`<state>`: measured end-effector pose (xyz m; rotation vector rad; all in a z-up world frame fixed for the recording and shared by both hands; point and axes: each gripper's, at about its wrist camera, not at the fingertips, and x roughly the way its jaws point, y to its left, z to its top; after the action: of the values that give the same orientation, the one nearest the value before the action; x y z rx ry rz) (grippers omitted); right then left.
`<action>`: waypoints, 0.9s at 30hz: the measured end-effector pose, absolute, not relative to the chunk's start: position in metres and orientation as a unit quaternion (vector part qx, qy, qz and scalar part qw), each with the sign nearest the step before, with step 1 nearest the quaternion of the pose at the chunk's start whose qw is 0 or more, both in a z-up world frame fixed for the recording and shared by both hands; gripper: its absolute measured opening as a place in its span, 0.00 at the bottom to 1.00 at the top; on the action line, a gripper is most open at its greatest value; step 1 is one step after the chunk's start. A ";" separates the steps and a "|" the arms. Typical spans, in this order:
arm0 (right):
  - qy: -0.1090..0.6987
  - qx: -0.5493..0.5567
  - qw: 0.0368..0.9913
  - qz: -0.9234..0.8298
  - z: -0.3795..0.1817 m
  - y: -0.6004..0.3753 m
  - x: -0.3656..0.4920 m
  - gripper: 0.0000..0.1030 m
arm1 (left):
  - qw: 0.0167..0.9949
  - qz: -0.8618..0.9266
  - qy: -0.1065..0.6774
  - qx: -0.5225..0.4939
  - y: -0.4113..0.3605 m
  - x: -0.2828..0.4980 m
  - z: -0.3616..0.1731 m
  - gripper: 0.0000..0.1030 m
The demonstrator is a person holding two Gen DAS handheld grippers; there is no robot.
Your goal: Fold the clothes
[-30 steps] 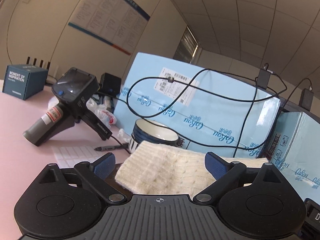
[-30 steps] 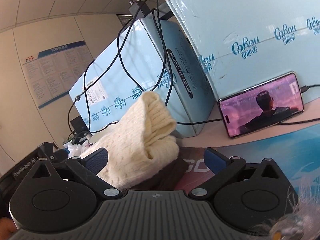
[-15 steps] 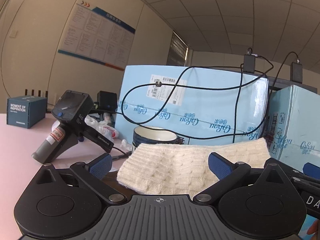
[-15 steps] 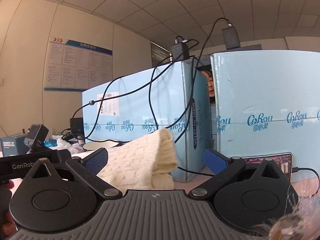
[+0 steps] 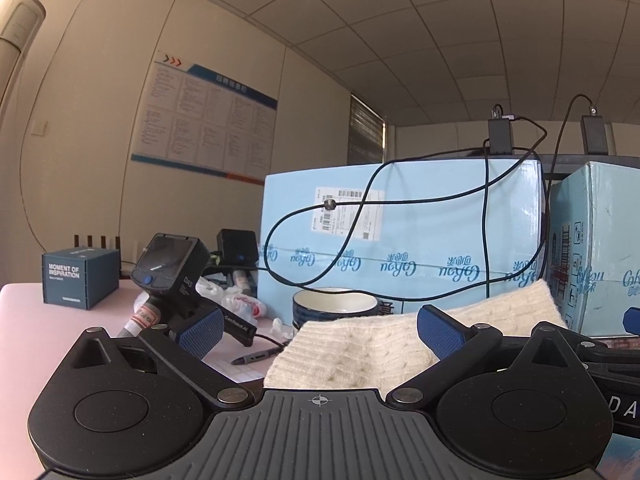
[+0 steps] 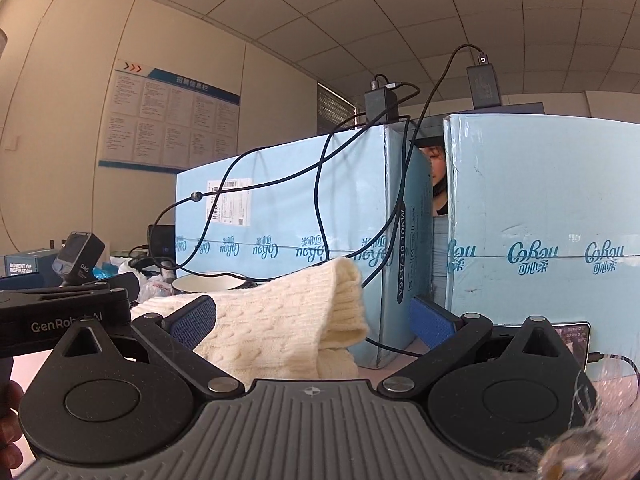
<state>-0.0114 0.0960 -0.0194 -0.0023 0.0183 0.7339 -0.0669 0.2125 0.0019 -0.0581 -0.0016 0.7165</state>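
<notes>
A folded cream cable-knit sweater (image 5: 360, 354) lies on the table just ahead of both grippers; in the right wrist view (image 6: 288, 320) its ribbed end rises in a hump. My left gripper (image 5: 318, 330) is open, its blue pads spread wide, the sweater between and beyond them. My right gripper (image 6: 312, 320) is open too, pads wide apart, the sweater nearer its left pad. Neither holds anything. The left gripper's black body (image 6: 60, 316) shows at the left of the right wrist view.
Light blue cartons (image 5: 400, 236) draped with black cables stand right behind the sweater. A blue-rimmed bowl (image 5: 334, 308), a black handheld scanner (image 5: 168, 276), a pen (image 5: 256, 358) and a small dark box (image 5: 80, 276) sit on the pink table (image 5: 24, 340) at left. A phone (image 6: 576, 336) lies at right.
Both grippers have tilted up and levelled, so more ceiling and less table shows. The sweater sits lower in both views. Both stay open.
</notes>
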 end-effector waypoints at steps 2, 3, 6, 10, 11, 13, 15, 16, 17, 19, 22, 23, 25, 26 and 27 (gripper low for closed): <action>0.009 -0.002 0.933 0.359 -0.020 0.096 -0.011 1.00 | 0.934 0.356 -0.003 -0.026 0.212 -0.067 0.002 1.00; 0.009 -0.001 0.933 0.359 -0.020 0.096 -0.011 1.00 | 0.932 0.362 -0.006 -0.024 0.213 -0.068 0.002 1.00; 0.010 -0.003 0.933 0.360 -0.020 0.097 -0.011 1.00 | 0.926 0.377 -0.016 -0.016 0.213 -0.069 0.002 1.00; 0.009 -0.008 0.933 0.360 -0.021 0.098 -0.012 1.00 | 0.928 0.371 -0.011 -0.013 0.213 -0.068 0.002 1.00; 0.009 -0.008 0.933 0.360 -0.021 0.098 -0.012 1.00 | 0.929 0.371 -0.009 -0.015 0.214 -0.068 0.002 1.00; 0.011 -0.006 0.933 0.360 -0.021 0.098 -0.011 1.00 | 0.928 0.371 -0.006 -0.017 0.215 -0.067 0.002 1.00; 0.010 -0.005 0.934 0.357 -0.021 0.098 -0.012 1.00 | 0.925 0.380 -0.006 -0.011 0.215 -0.067 0.002 1.00; 0.009 -0.007 0.936 0.352 -0.021 0.098 -0.012 1.00 | 0.924 0.383 -0.006 -0.009 0.215 -0.067 0.002 1.00; 0.006 -0.008 0.938 0.347 -0.021 0.098 -0.013 1.00 | 0.924 0.383 -0.006 -0.008 0.215 -0.067 0.002 1.00; 0.001 -0.011 0.942 0.335 -0.021 0.097 -0.013 1.00 | 0.924 0.383 -0.007 -0.006 0.216 -0.067 0.002 1.00; -0.012 -0.021 0.944 0.328 -0.021 0.096 -0.011 1.00 | 0.925 0.379 -0.007 -0.004 0.215 -0.068 0.003 1.00; -0.014 -0.022 0.945 0.327 -0.021 0.096 -0.010 1.00 | 0.927 0.376 -0.007 -0.004 0.215 -0.068 0.003 1.00; -0.014 -0.018 0.945 0.328 -0.021 0.093 -0.006 1.00 | 0.929 0.369 -0.004 -0.006 0.215 -0.067 0.003 1.00; -0.013 -0.017 0.944 0.330 -0.021 0.093 -0.005 1.00 | 0.931 0.366 -0.002 -0.008 0.215 -0.067 0.002 1.00; -0.010 -0.017 0.942 0.335 -0.021 0.093 -0.004 1.00 | 0.931 0.364 0.000 -0.010 0.216 -0.067 0.002 1.00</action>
<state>-0.0041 0.0930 -0.0207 -0.0356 -0.0210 0.6843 -0.0668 0.2160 0.0023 -0.0211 0.0005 0.7460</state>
